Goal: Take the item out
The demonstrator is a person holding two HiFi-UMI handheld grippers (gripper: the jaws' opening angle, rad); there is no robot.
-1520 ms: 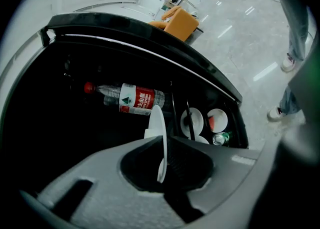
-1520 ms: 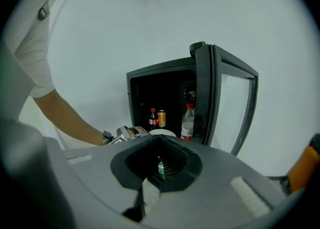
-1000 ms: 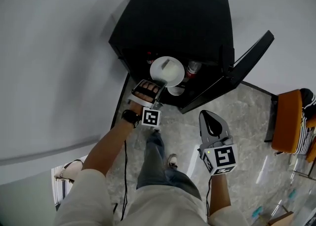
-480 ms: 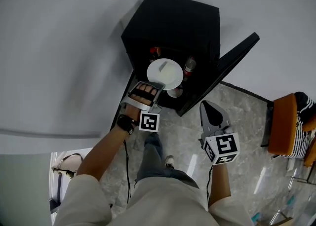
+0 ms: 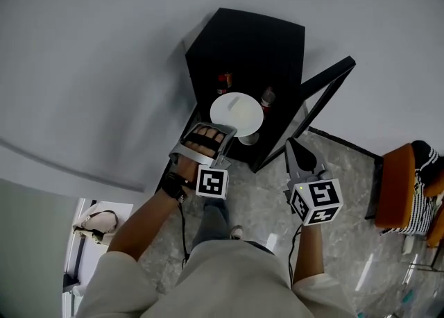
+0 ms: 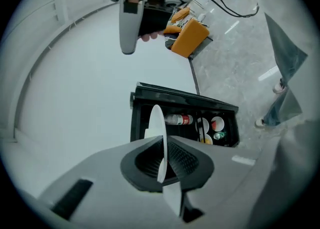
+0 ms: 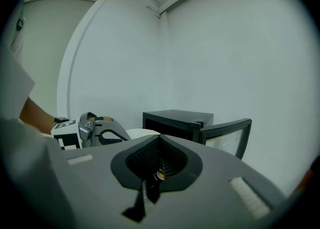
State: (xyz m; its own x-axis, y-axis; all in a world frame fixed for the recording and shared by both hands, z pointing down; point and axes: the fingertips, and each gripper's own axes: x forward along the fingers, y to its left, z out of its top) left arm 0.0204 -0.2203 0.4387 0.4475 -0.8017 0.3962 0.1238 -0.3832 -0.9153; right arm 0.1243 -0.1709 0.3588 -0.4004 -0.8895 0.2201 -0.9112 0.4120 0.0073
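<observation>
A black cabinet (image 5: 250, 46) stands against the wall with its glass door (image 5: 326, 84) swung open to the right. My left gripper (image 5: 220, 135) is shut on the rim of a white plate (image 5: 236, 114) and holds it just in front of the opening. In the left gripper view the plate (image 6: 157, 123) stands edge-on between the jaws of my left gripper (image 6: 161, 165), with the cabinet (image 6: 150, 98) beyond. My right gripper (image 5: 297, 158) hangs shut and empty near the door's lower edge. In the right gripper view its jaws are pressed together at my right gripper (image 7: 159, 165), facing the cabinet (image 7: 175, 120).
Inside the cabinet are a red-capped bottle (image 5: 224, 82), a bottle with a red label (image 5: 268, 96) and a white bowl (image 5: 248, 139) lower down. An orange chair (image 5: 392, 188) stands at the right. A bag (image 5: 97, 221) lies at the lower left. The floor is grey marble.
The left gripper has drawn the plate back a little from the cabinet opening. The right gripper stays shut at about the same place beside the door.
</observation>
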